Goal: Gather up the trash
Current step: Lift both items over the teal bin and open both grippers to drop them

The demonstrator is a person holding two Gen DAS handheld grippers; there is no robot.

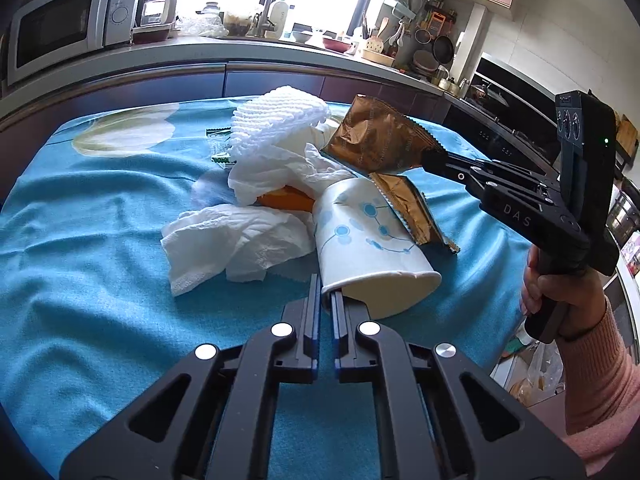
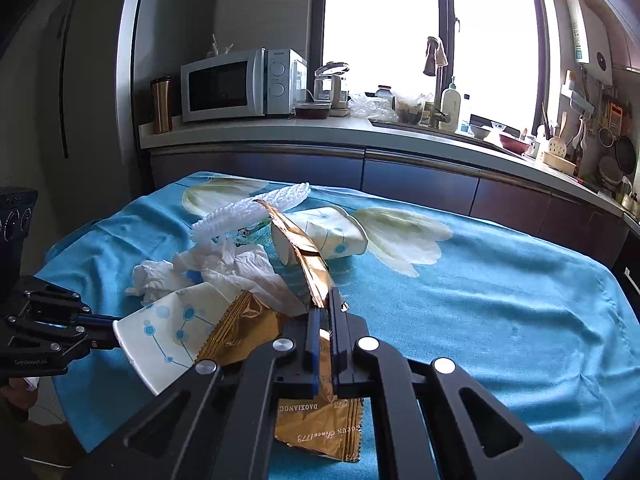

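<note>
A white paper cup with blue dots [image 1: 368, 236] [image 2: 168, 332] lies on its side on the blue cloth. My left gripper [image 1: 326, 292] [image 2: 114, 332] is shut on its rim, one finger inside the cup and one outside. My right gripper [image 2: 326, 300] [image 1: 425, 160] is shut on the edge of a crumpled gold wrapper [image 2: 304, 240] [image 1: 372, 136], which stands up above the pile. A second gold wrapper [image 1: 408, 208] [image 2: 240, 328] lies flat beside the cup. Crumpled white tissues [image 1: 236, 240] [image 2: 232, 268], a white foam net [image 1: 276, 120] [image 2: 248, 208] and an orange scrap [image 1: 288, 200] make up the rest of the pile.
A second paper cup [image 2: 328, 232] lies behind the pile. Small green wrappers [image 1: 218, 136] sit by the foam net. The table under the blue cloth [image 1: 100, 220] ends near a dark counter [image 2: 360, 140] with a microwave [image 2: 240, 84]. A hand in a pink sleeve [image 1: 560, 292] holds the right gripper.
</note>
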